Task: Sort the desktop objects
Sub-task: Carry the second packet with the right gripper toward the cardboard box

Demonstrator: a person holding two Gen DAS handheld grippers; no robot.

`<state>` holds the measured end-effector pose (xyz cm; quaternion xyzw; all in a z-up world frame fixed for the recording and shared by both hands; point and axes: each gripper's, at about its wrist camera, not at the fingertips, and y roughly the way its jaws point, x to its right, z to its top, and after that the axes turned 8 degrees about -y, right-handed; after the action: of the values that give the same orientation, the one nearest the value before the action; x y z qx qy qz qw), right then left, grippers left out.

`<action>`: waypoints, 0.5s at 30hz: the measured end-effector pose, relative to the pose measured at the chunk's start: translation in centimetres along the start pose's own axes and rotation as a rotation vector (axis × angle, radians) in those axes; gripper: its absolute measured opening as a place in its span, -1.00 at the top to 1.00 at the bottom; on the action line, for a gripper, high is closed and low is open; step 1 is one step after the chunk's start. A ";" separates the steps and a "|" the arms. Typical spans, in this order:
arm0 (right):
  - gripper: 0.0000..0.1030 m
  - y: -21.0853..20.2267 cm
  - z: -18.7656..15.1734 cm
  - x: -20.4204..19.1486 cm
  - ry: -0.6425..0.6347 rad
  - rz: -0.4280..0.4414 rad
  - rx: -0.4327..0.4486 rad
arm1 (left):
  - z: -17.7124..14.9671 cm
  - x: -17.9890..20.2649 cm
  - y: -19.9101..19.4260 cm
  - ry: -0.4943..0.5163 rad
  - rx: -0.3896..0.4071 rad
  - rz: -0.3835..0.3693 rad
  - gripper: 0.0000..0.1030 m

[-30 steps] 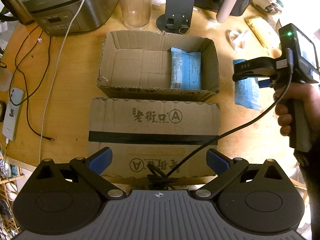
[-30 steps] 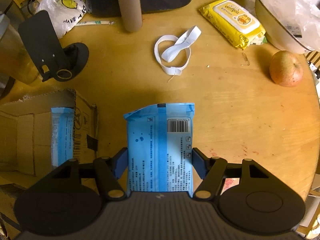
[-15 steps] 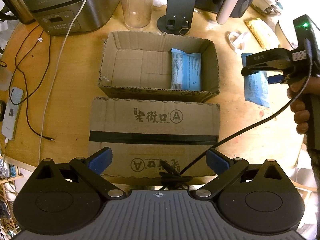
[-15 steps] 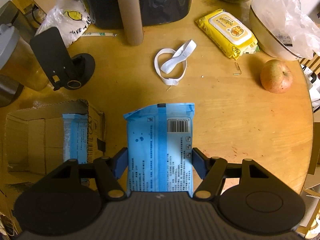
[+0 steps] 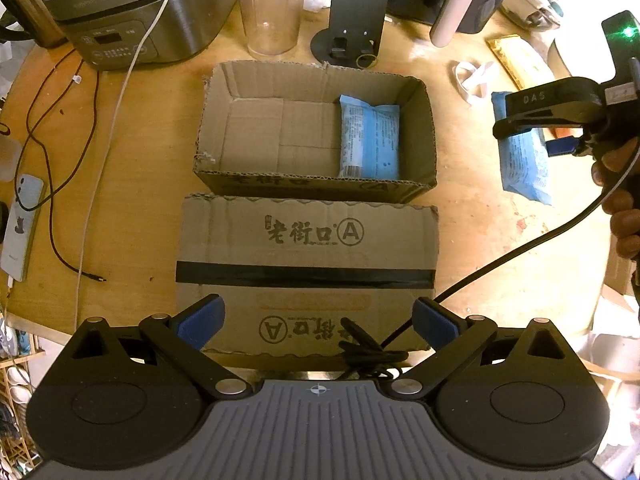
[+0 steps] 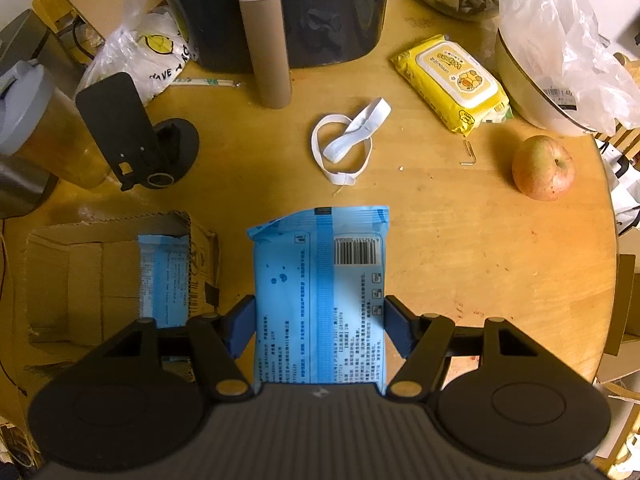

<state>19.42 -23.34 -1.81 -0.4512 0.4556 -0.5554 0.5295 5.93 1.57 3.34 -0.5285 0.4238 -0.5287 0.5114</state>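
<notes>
The right hand-held gripper (image 6: pixel 320 322) is gripping a light blue plastic packet with a barcode (image 6: pixel 320 288) by its long sides, both blue pads pressing on it, and is holding it clear above the round wooden desk (image 6: pixel 460 240). The left hand-held gripper (image 5: pixel 318 320) is hanging open over the closed, taped cardboard carton (image 5: pixel 306 248), holding nothing. The step in hand is likely carrying the packet over to the open brown cardboard box (image 5: pixel 224 120), where a matching blue packet (image 5: pixel 370 142) is lying against its right wall. Doing it well means keeping the packet above the box's near wall and lowering it into the bare floor left of that packet. The white elastic loop (image 6: pixel 348 140) and apple (image 6: pixel 542 168) are lying well apart from that path.
</notes>
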 end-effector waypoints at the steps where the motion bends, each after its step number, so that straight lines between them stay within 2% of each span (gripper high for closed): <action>1: -0.28 0.0 0.0 0.0 -0.001 0.000 0.000 | 0.0 0.0 0.0 0.000 0.000 -0.001 -1.00; 15: -0.28 0.3 0.4 -1.1 -0.015 0.008 -0.005 | 0.1 -0.3 0.1 -0.004 -0.005 -0.003 -1.00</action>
<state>19.92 -22.30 -2.08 -0.4547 0.4547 -0.5490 0.5340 6.06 1.85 3.23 -0.5313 0.4232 -0.5276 0.5100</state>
